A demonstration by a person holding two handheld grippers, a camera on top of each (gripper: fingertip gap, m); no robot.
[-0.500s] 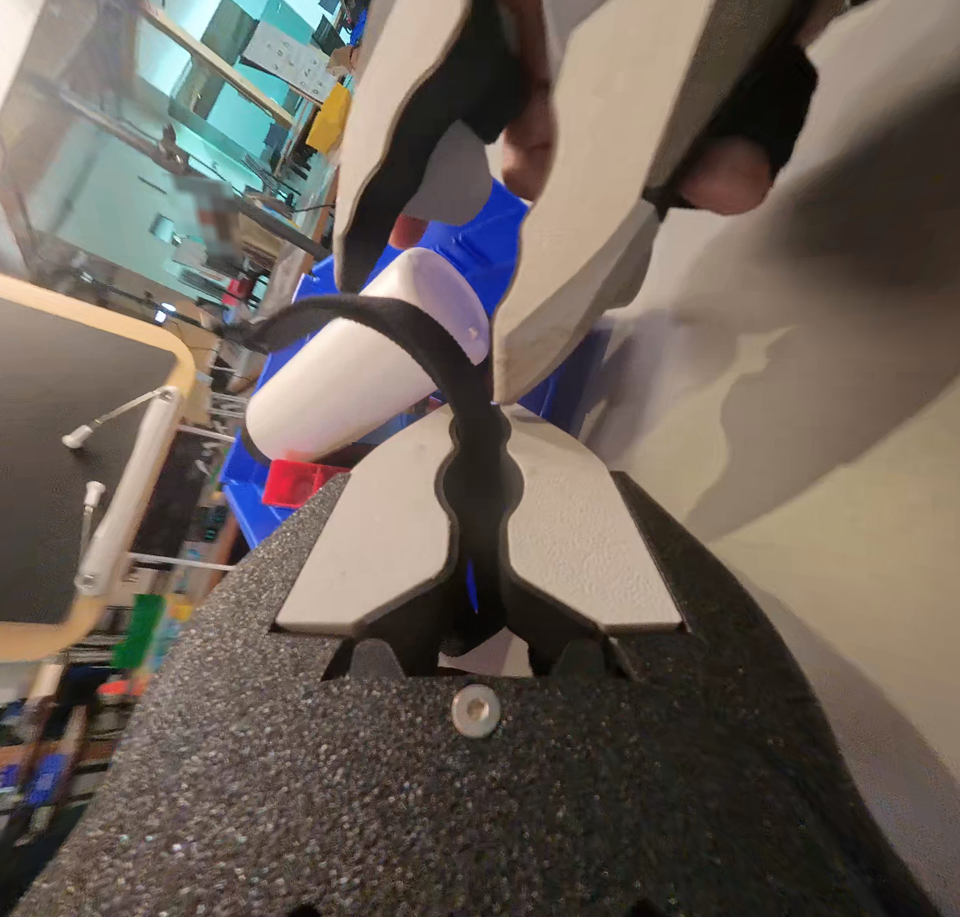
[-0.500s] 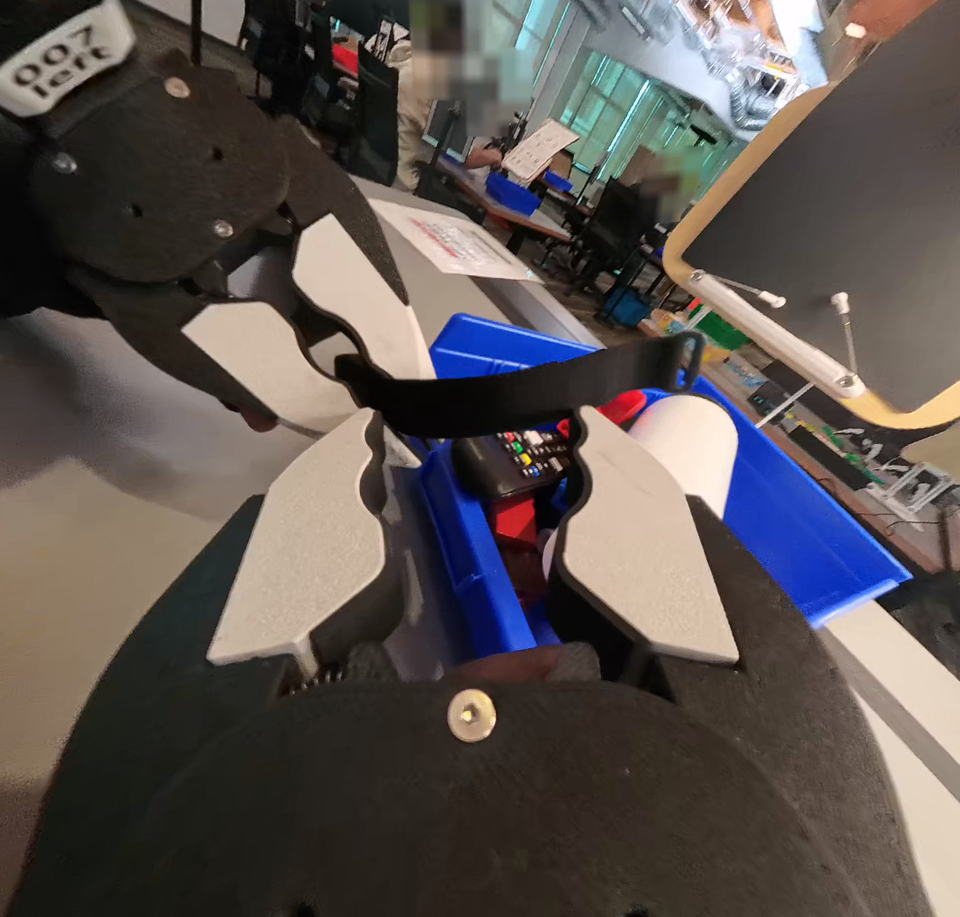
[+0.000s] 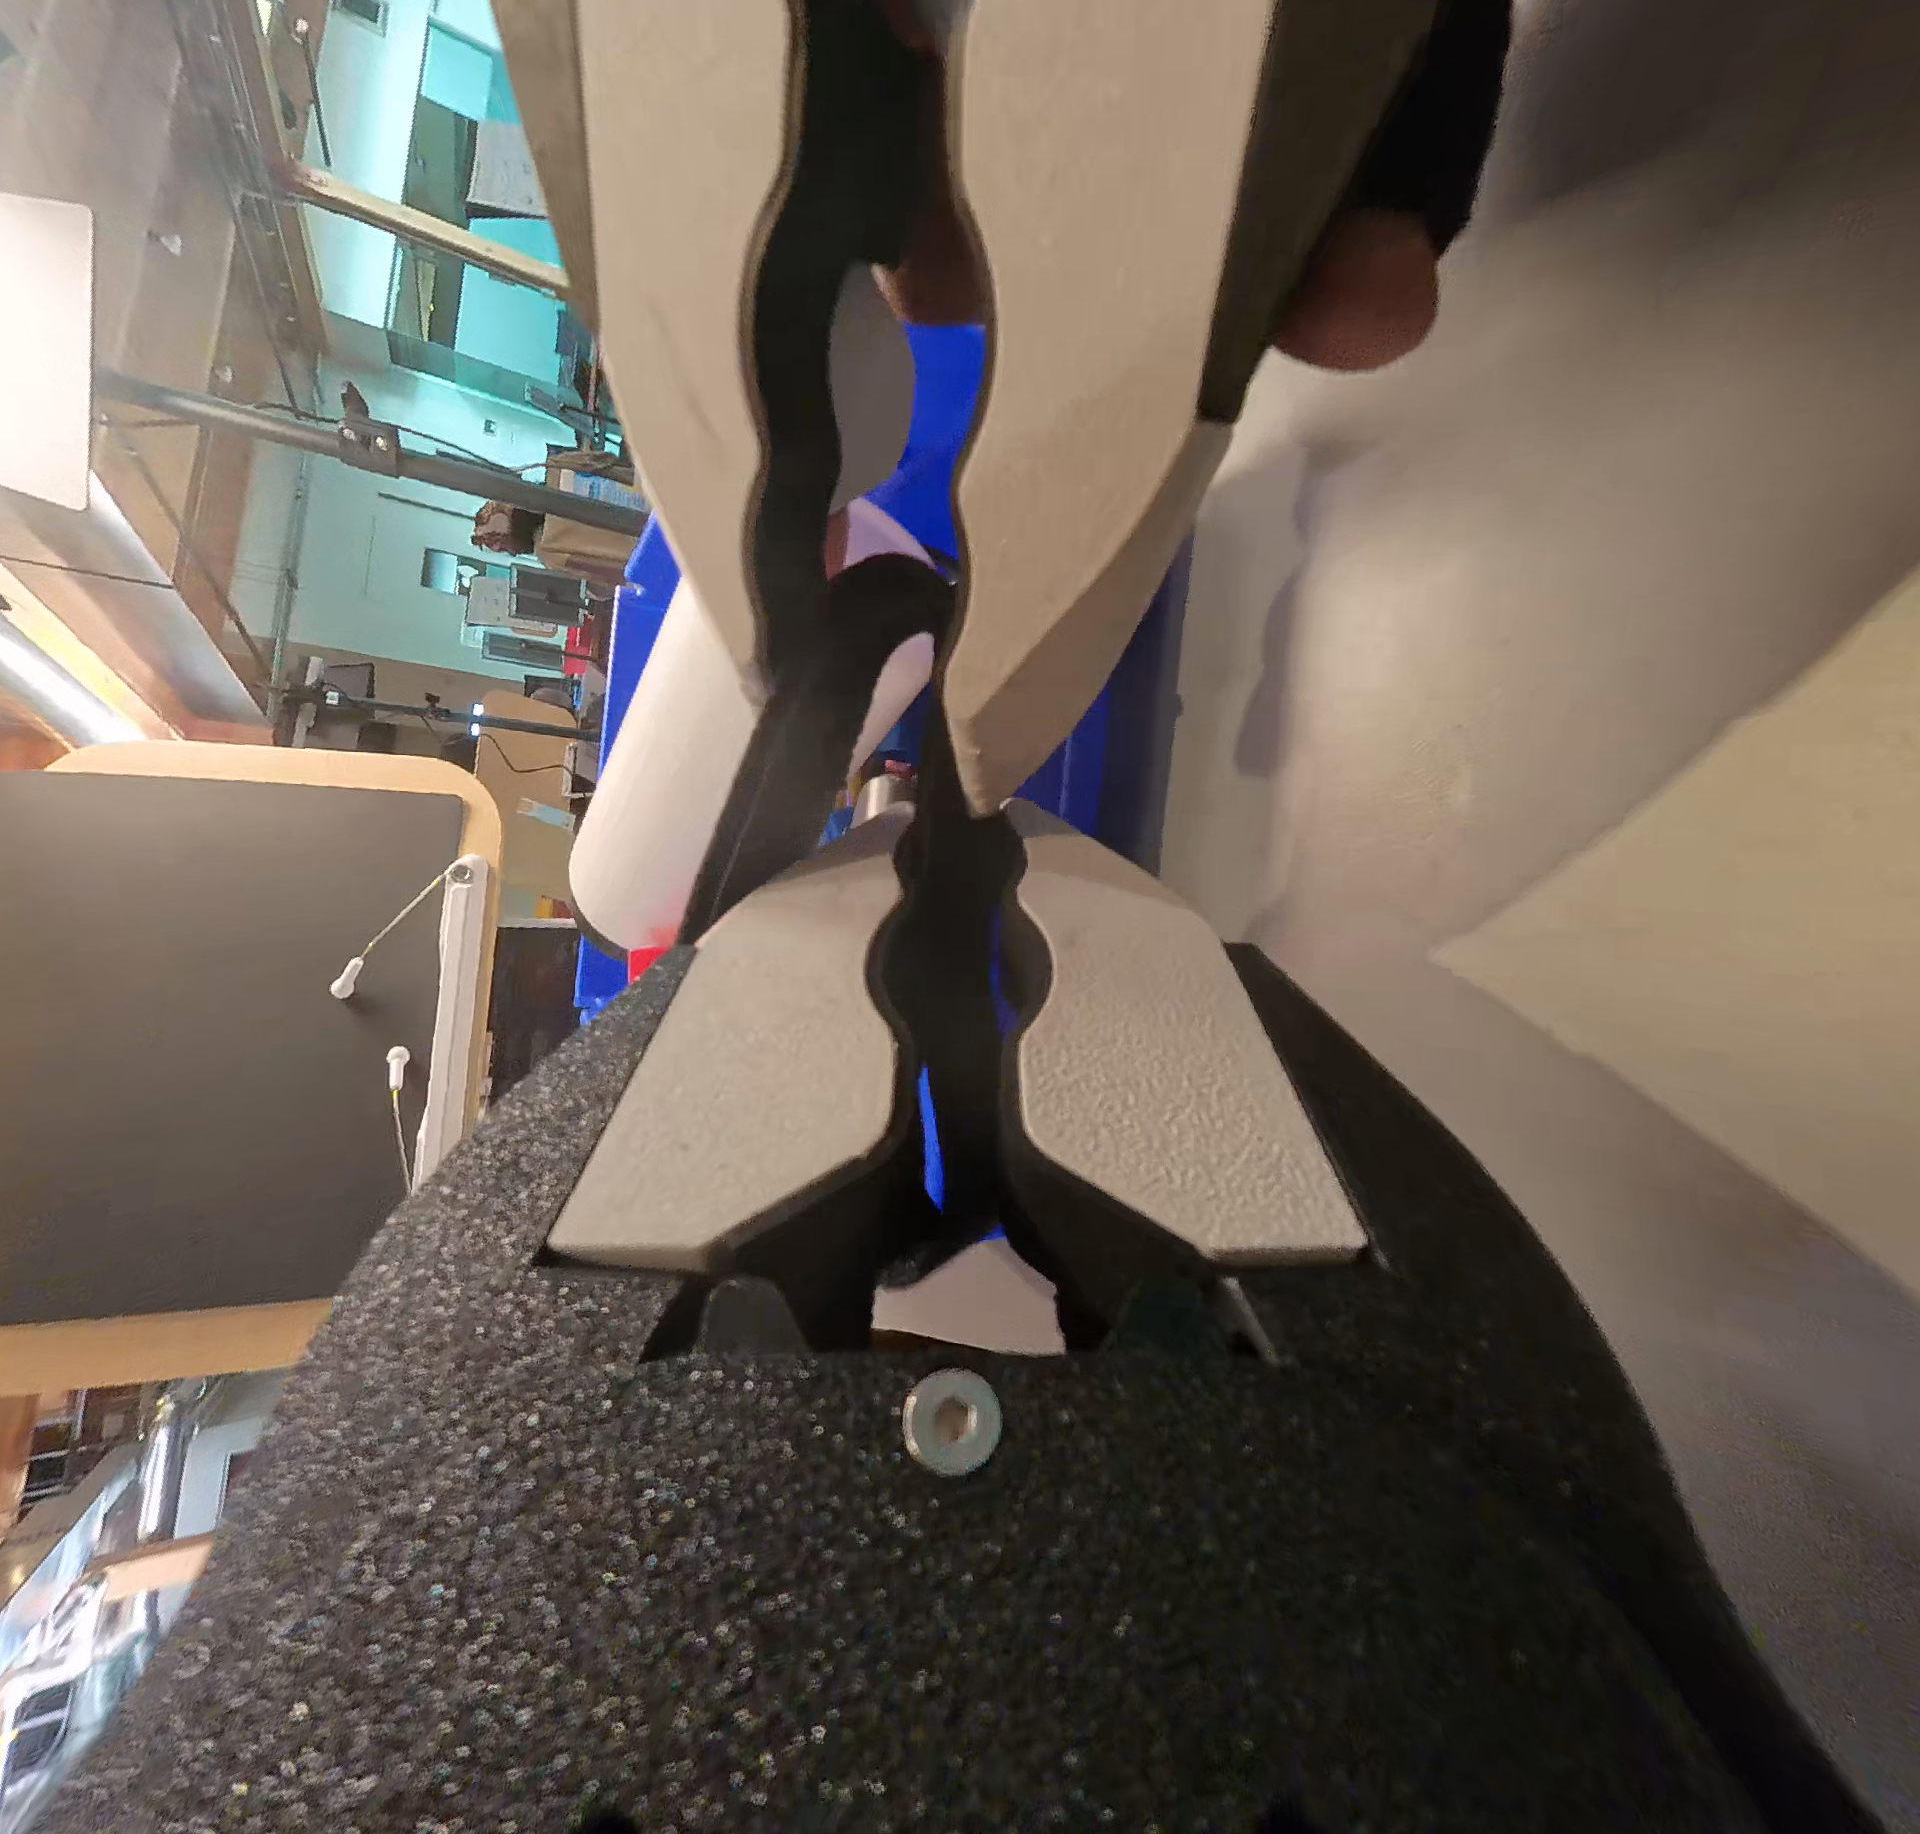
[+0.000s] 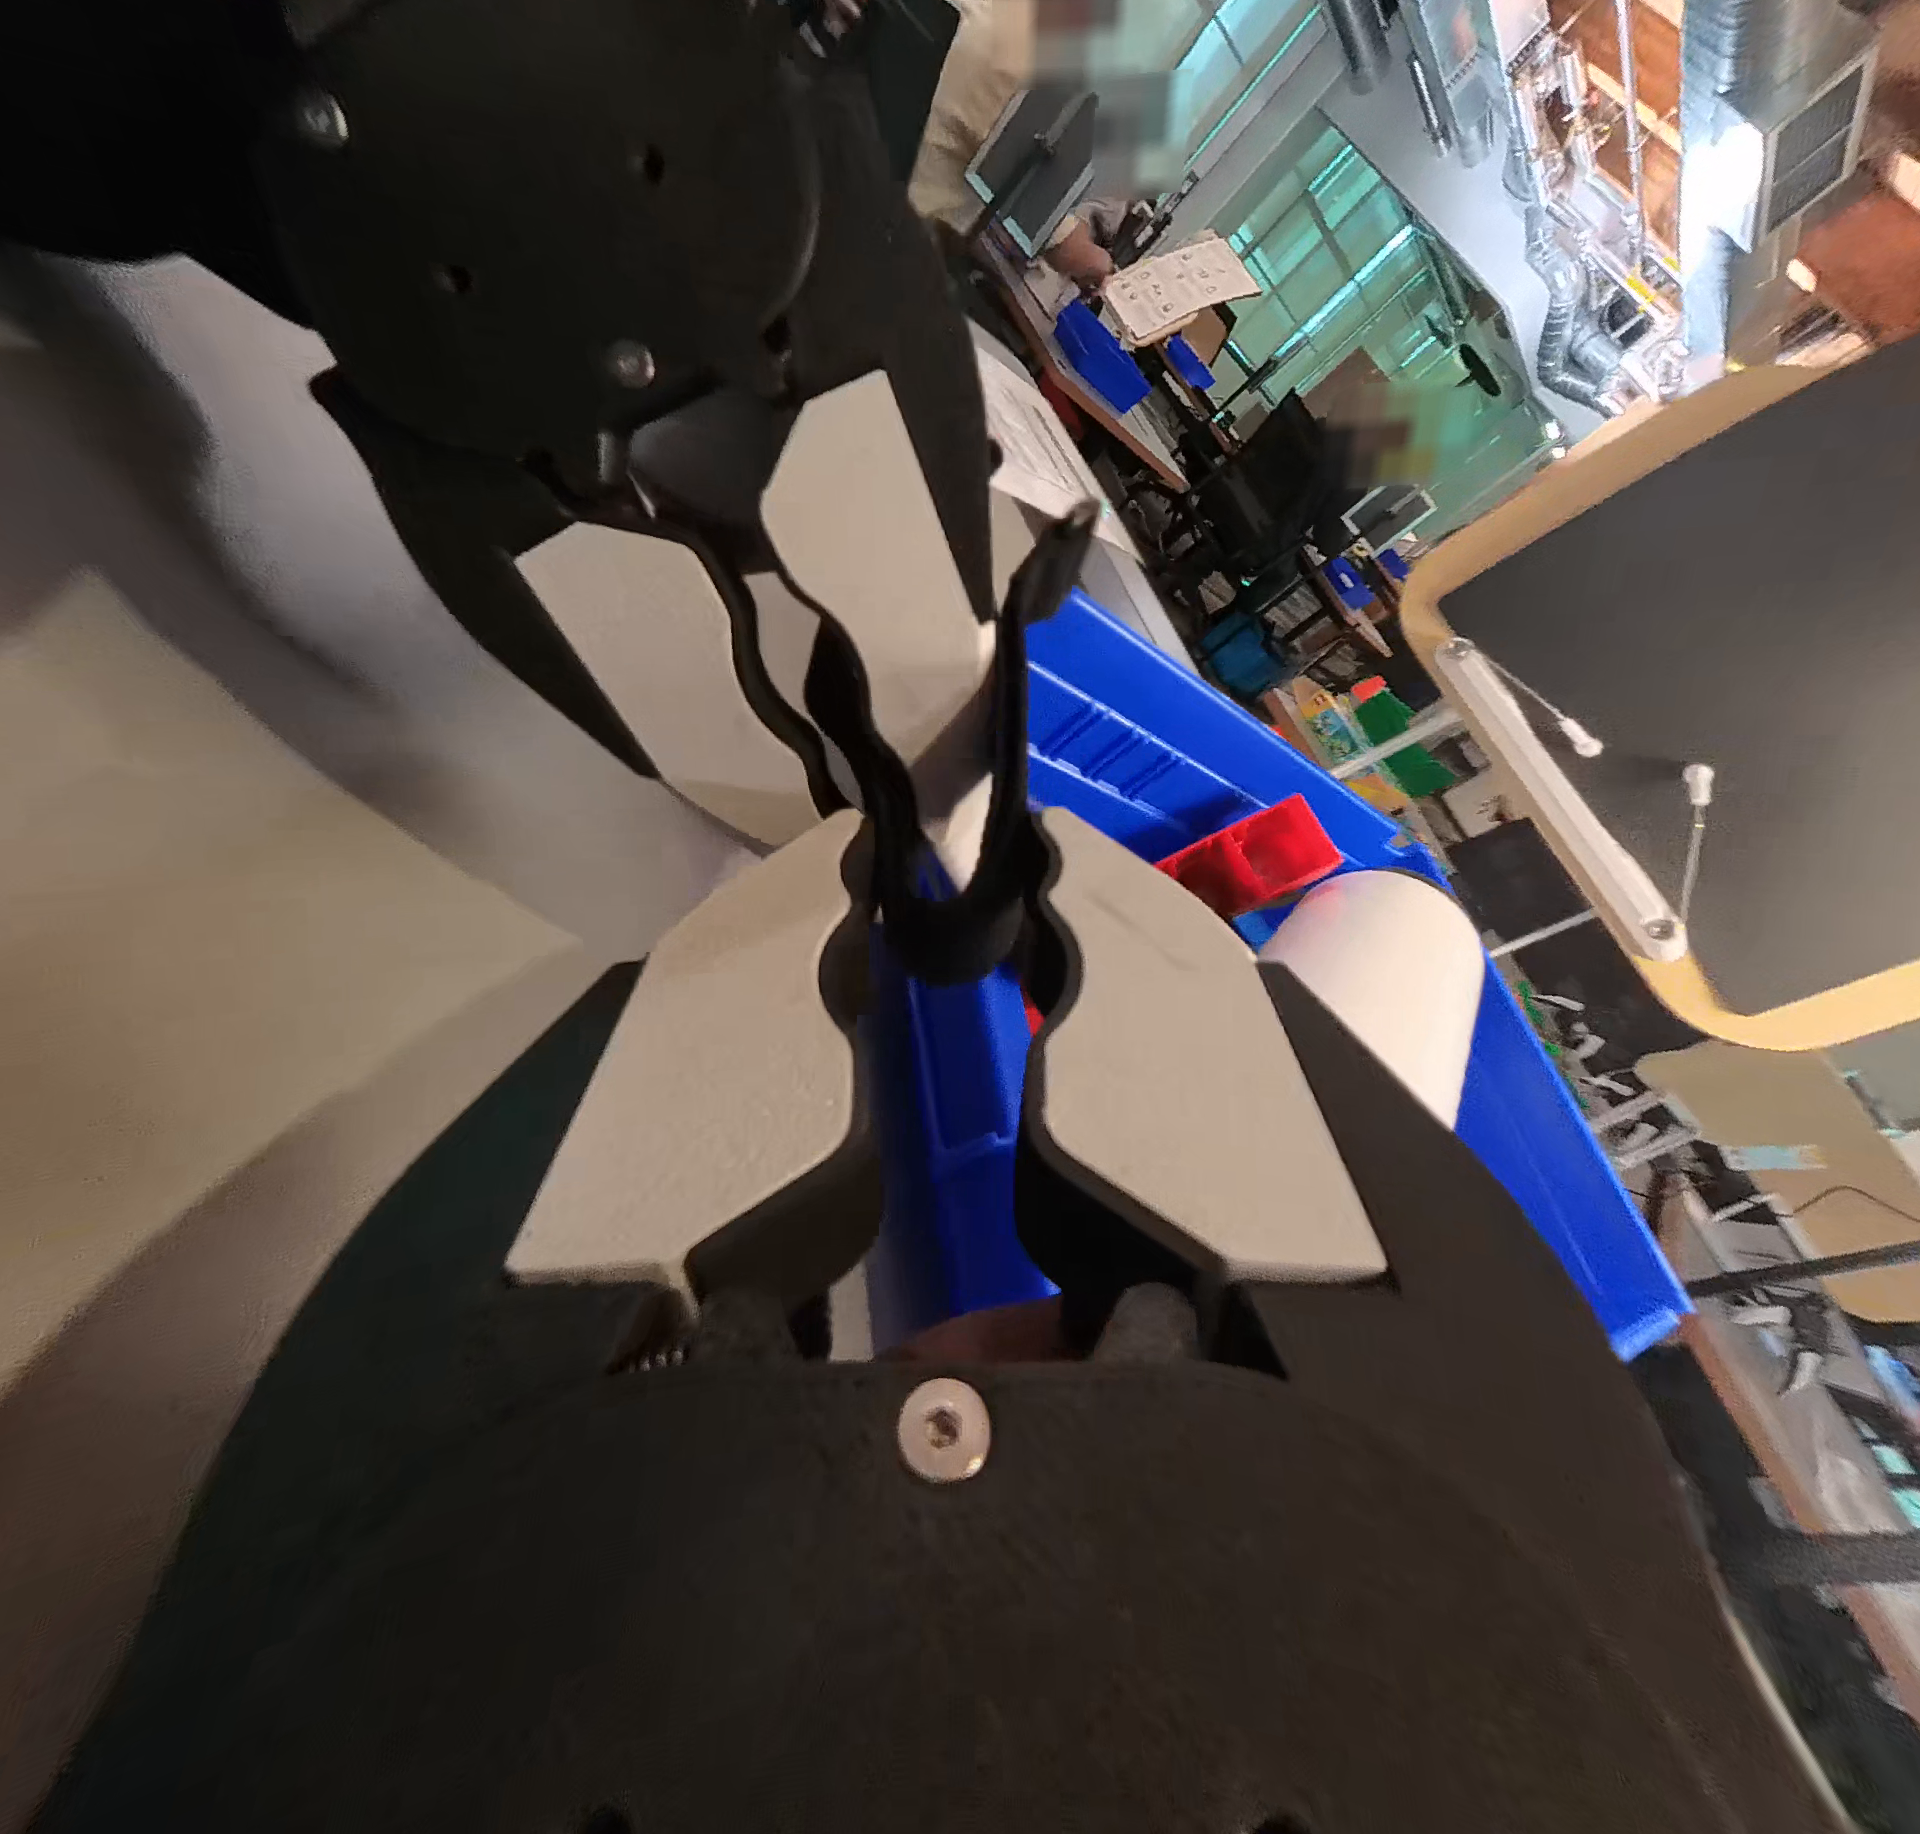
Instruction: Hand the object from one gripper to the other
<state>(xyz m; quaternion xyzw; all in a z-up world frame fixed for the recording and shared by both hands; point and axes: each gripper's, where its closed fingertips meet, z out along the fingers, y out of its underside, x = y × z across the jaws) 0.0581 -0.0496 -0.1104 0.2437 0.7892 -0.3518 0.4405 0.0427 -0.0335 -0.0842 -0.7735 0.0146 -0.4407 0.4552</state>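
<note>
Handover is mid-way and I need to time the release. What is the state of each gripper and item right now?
left gripper: shut on the black strap, in the air.
black strap: folded into a loop, bend sitting between the right gripper's fingertips.
right gripper: narrowed around the strap bend; a firm pinch cannot be confirmed.
blue bin: open, on the table.
white roll: lying in the bin.

Open lab workspace, blue parts bins (image 4: 1122, 745), desks with monitors (image 4: 1039, 163), exposed ceiling ducts (image 4: 1351, 8)
</note>
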